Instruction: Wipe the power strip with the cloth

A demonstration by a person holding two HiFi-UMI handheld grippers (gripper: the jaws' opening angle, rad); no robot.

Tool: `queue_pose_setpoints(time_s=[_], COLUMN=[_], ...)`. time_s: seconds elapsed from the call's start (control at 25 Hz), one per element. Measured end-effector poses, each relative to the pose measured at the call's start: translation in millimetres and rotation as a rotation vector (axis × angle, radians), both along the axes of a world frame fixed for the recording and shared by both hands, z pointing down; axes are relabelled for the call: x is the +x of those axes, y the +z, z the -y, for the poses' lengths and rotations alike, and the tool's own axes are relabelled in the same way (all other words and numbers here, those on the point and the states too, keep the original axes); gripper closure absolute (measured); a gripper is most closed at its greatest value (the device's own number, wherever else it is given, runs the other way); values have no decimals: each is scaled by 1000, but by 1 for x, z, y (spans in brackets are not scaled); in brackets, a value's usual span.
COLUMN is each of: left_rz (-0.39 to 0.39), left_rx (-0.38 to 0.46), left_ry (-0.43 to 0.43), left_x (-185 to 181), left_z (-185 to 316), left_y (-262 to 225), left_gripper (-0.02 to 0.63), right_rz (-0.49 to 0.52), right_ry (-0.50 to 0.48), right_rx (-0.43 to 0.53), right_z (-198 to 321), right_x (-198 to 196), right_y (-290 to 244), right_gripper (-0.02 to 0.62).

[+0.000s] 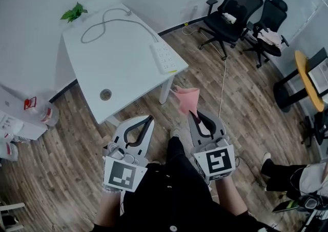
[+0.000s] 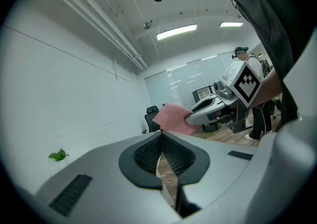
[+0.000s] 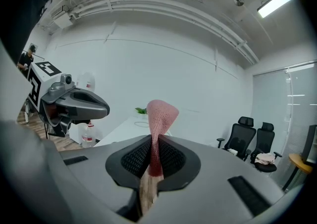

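Observation:
A white power strip [image 1: 165, 57] lies along the right edge of the white table [image 1: 120, 74], and its cable loops toward the far corner. My right gripper [image 1: 191, 117] hovers over the floor in front of the table, shut on a pink cloth [image 1: 185, 100] that sticks up past its tips. In the right gripper view the cloth [image 3: 159, 114] stands pinched between the pads [image 3: 171, 161] of the right gripper [image 3: 154, 141]. The left gripper [image 1: 149, 119] is beside it, shut and holding nothing. In the left gripper view the left gripper [image 2: 161, 138] has its jaws together, with the cloth [image 2: 171, 118] off to the right.
Two black office chairs [image 1: 230, 7] stand at the back right. A small green plant [image 1: 74, 13] sits at the table's far corner. A round yellow-edged table [image 1: 307, 79] is at the right, bottles [image 1: 46, 115] are at the left, and a seated person's legs [image 1: 279, 174] are at the lower right.

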State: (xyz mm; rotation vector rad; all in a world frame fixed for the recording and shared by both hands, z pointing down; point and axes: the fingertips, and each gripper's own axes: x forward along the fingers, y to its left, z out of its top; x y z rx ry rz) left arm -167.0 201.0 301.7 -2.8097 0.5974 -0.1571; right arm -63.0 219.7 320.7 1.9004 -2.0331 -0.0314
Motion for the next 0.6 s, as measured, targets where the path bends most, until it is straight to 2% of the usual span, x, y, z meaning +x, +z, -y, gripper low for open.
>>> queue_pose_setpoints(time_s=[0.28, 0.6], left_rz=[8, 16], left_rx=[-9, 18], left_ry=[-32, -48], left_x=[21, 73], left_z=[26, 73], left_y=[7, 1], left_gripper=[589, 589], right_rz=[11, 25], right_ry=[-37, -69], right_rx=[-2, -5], right_z=[31, 82], right_x=[18, 68], right_y=[7, 9], right_gripper=[548, 548])
